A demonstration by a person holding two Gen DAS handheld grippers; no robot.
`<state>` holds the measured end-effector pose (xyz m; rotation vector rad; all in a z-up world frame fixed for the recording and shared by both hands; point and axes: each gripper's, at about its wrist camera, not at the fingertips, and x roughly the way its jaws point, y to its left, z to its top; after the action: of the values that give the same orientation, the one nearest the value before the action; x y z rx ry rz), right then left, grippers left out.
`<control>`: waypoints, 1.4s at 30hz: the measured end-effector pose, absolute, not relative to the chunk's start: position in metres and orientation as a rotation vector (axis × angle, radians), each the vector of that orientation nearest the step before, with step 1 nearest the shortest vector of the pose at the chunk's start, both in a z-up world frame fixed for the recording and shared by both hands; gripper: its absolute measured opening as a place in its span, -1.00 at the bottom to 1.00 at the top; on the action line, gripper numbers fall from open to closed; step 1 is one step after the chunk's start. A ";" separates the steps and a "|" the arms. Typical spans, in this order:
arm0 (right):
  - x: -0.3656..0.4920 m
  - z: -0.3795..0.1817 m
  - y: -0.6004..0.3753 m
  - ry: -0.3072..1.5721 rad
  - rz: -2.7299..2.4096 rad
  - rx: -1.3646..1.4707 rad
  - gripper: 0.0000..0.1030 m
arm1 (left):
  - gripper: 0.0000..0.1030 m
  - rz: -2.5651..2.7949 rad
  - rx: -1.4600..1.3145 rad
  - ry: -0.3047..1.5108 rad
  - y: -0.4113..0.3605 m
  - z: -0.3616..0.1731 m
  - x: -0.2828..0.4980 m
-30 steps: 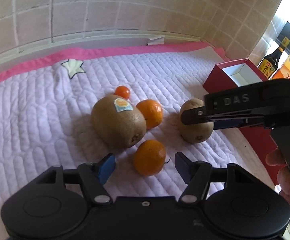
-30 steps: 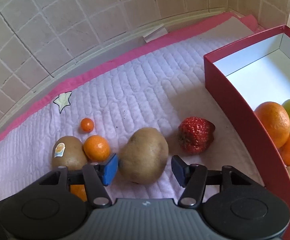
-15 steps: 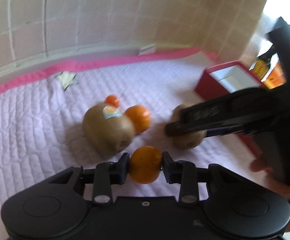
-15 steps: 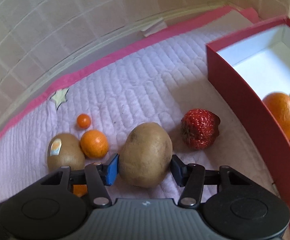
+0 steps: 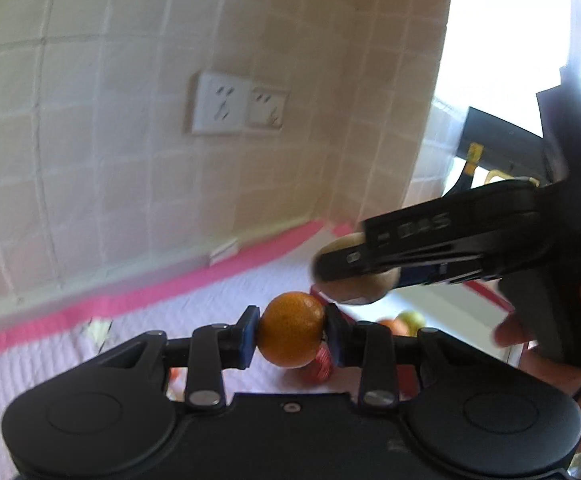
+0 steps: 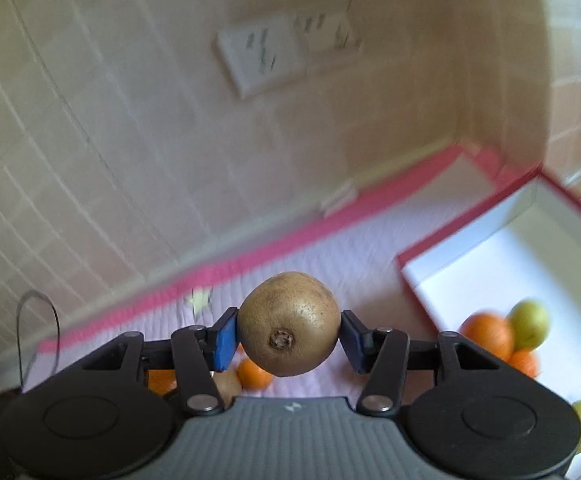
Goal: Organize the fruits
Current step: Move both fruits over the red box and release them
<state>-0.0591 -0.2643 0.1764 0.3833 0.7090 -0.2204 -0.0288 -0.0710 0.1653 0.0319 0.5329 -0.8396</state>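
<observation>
The left gripper (image 5: 290, 338) has its jaws closed on a small orange mandarin (image 5: 291, 335), pinched between the two blue pads and held up off the quilted lilac surface (image 5: 30, 364). Just beyond and below the mandarin, a blurred red fruit (image 5: 319, 362), probably a strawberry, lies on the quilt. A little farther and to the right, the right gripper (image 6: 288, 338) crosses the left wrist view from the side, its jaws clamped around a brown kiwi (image 6: 289, 323) that is likewise lifted clear of the quilt, its stem end facing the right wrist camera. Under that kiwi, on the surface, sit another mandarin (image 6: 254, 374) and part of a second kiwi (image 6: 227, 385), mostly hidden by the gripper body. Off to the right stands the red box (image 6: 462, 224) with a white inside, holding an orange (image 6: 488, 334) and a green fruit (image 6: 530, 322) touching it. Beyond the quilt's pink edge (image 6: 290, 232) rises a tiled wall (image 6: 110, 140) with white sockets (image 6: 286, 50).
</observation>
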 end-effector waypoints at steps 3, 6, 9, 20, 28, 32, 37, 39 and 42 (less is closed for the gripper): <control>-0.084 0.200 -0.292 0.630 -0.281 0.376 0.07 | -0.21 -0.858 0.053 0.482 -0.093 0.180 -0.031; -0.105 0.212 -0.325 0.584 -0.356 0.367 0.07 | -0.21 -0.884 0.084 0.405 -0.124 0.196 -0.036; -0.122 0.213 -0.364 0.584 -0.455 0.381 0.07 | -0.20 -0.951 0.095 0.416 -0.163 0.199 -0.033; -0.176 0.150 -0.460 0.750 -0.661 0.553 0.07 | -0.20 -1.193 0.151 0.735 -0.287 0.118 -0.038; -0.184 0.120 -0.472 0.809 -0.653 0.610 0.11 | -0.18 -1.194 0.226 0.755 -0.306 0.098 -0.047; -0.183 0.128 -0.472 0.803 -0.632 0.606 0.26 | 0.59 -1.198 0.193 0.732 -0.292 0.114 -0.044; -0.187 0.173 -0.465 0.691 -0.615 0.557 0.26 | 0.59 -1.145 0.102 0.672 -0.253 0.156 -0.024; -0.186 0.194 -0.457 0.646 -0.603 0.512 0.28 | 0.59 -1.105 0.050 0.637 -0.228 0.177 -0.014; -0.180 0.223 -0.441 0.579 -0.569 0.452 0.31 | 0.59 -1.018 -0.002 0.573 -0.186 0.206 0.000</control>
<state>-0.1805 -0.4406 0.2230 0.4521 0.5794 -0.5693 -0.0001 -0.1863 0.2062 -0.0022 0.5725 -1.0181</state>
